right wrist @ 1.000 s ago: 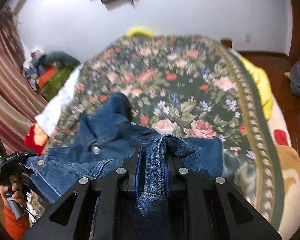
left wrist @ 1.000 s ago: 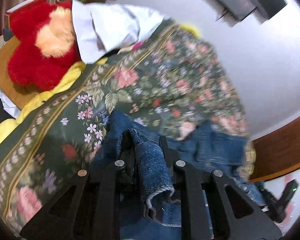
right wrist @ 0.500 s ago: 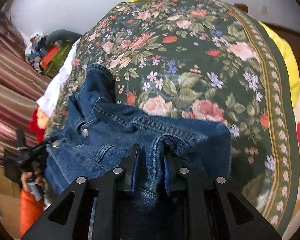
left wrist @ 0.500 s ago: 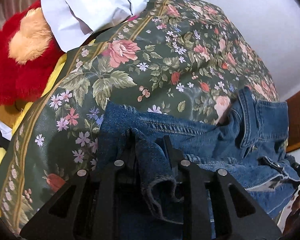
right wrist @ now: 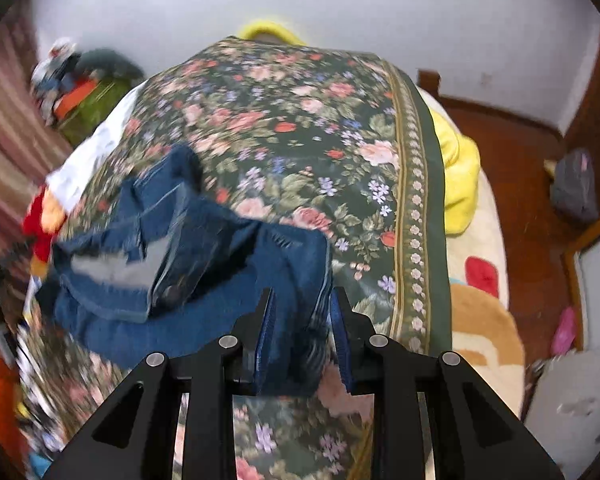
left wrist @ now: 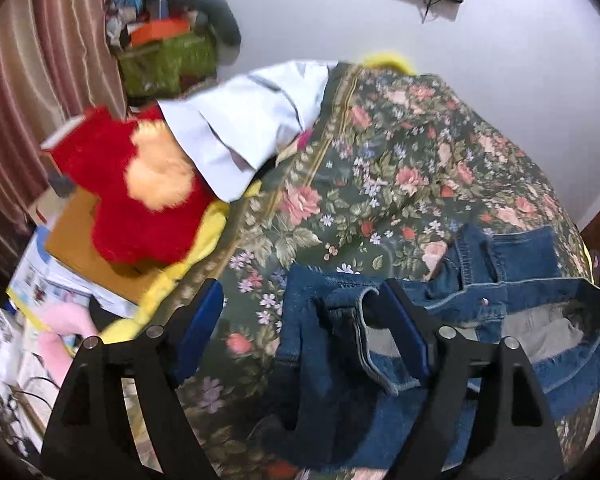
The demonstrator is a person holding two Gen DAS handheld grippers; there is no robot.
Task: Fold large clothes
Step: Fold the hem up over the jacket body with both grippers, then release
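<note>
A blue denim jacket [left wrist: 500, 280] lies crumpled on the floral bedspread [left wrist: 400, 168], its collar and pale lining up. My left gripper [left wrist: 300, 292] hovers over the jacket's left edge. Its jaws are opening wide, and a loose denim fold [left wrist: 340, 320] sits near the right finger, touched by neither pad. In the right wrist view the jacket [right wrist: 204, 248] spreads to the left. My right gripper [right wrist: 302, 292] has the jacket's right corner between its fingers. Those jaws are opening, and a sliver of bedspread [right wrist: 300, 120] shows beside the right pad.
A red plush toy [left wrist: 132, 200] and a white shirt [left wrist: 252, 128] lie at the bed's left edge, with clutter piled by the curtain behind. A yellow blanket [right wrist: 456, 168] hangs off the right side over a wooden floor. The far half of the bedspread is bare.
The left jaws went from shut on a denim fold to wide apart, and the fold dropped free. The right jaws parted slightly. Both grippers rose and drew back from the jacket.
</note>
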